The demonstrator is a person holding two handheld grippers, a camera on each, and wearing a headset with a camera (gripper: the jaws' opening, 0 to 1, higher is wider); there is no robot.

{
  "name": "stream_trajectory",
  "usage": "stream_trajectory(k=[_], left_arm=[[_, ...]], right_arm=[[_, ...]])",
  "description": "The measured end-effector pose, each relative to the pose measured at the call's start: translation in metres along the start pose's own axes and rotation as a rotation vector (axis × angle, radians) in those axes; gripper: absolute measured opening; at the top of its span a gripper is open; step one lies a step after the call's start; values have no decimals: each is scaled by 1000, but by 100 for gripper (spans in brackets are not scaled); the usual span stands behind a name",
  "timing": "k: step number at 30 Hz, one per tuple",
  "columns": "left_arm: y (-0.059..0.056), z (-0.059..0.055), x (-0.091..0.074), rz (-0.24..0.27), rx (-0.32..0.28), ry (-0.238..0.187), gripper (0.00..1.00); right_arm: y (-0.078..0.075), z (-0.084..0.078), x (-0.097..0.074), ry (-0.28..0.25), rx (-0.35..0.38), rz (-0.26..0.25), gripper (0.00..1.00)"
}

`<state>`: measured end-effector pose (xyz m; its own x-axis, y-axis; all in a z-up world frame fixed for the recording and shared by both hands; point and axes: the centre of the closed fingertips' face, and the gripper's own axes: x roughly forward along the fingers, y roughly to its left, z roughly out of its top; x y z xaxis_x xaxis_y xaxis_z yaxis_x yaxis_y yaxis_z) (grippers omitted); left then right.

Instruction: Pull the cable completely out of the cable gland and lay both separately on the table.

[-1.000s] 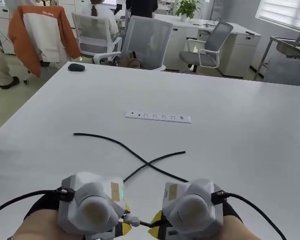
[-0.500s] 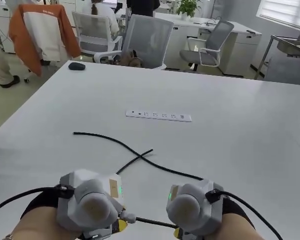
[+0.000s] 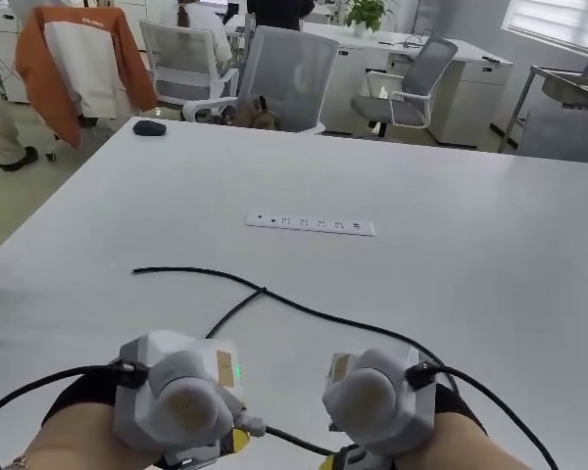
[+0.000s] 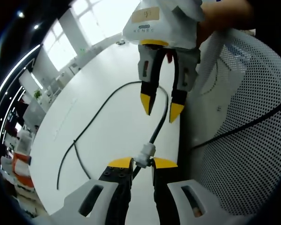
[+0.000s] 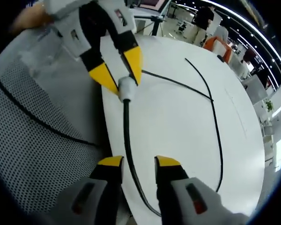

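Observation:
A white cable gland (image 4: 145, 153) sits between the yellow tips of my left gripper (image 4: 142, 163), which is shut on it. A thin black cable (image 4: 103, 105) leaves the gland and passes through my right gripper (image 4: 162, 105), whose tips stand apart around it. In the right gripper view the cable (image 5: 126, 126) runs between my open right gripper (image 5: 139, 161) without being pinched, and the left gripper (image 5: 121, 72) holds the gland (image 5: 126, 88) ahead. In the head view both grippers, left (image 3: 233, 441) and right (image 3: 341, 457), hover at the near table edge, and the cable (image 3: 314, 311) loops across the table.
A white power strip (image 3: 310, 226) lies mid-table beyond the cable. A black mouse (image 3: 149, 128) rests at the far left corner of the white table (image 3: 470, 274). Office chairs (image 3: 284, 83) and an orange jacket (image 3: 73, 59) stand past the far edge.
More cable has been drawn out of the gland toward the right. The short tail end has slid back from mid-table toward the left gripper, and the loop on the table has shifted.

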<state>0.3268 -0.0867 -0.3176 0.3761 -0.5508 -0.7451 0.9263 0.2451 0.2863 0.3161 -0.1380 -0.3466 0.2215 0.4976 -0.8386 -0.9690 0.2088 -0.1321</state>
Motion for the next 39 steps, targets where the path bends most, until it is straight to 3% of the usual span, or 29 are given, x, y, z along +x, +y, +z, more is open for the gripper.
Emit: stream_trajectory(k=[9,12,21,28,39], left_arm=[[-1,2,0,-3,10,-9,17],[-1,2,1,-6,14,-11,17],[-3,7,1,-12,34,-30,17],[-2,5,6,-21,29,-32,17],[0,1,2,-3,20,-7,17]], right_arm=[[6,37,-10,-176,-20,17,17],[7,42,-11,-203,-11,25,16],[10,36,-7,-166,-37,35,4],[9,33,-5,-147,-36,28,3],[1,7,-1,-24,-26,-1,2]])
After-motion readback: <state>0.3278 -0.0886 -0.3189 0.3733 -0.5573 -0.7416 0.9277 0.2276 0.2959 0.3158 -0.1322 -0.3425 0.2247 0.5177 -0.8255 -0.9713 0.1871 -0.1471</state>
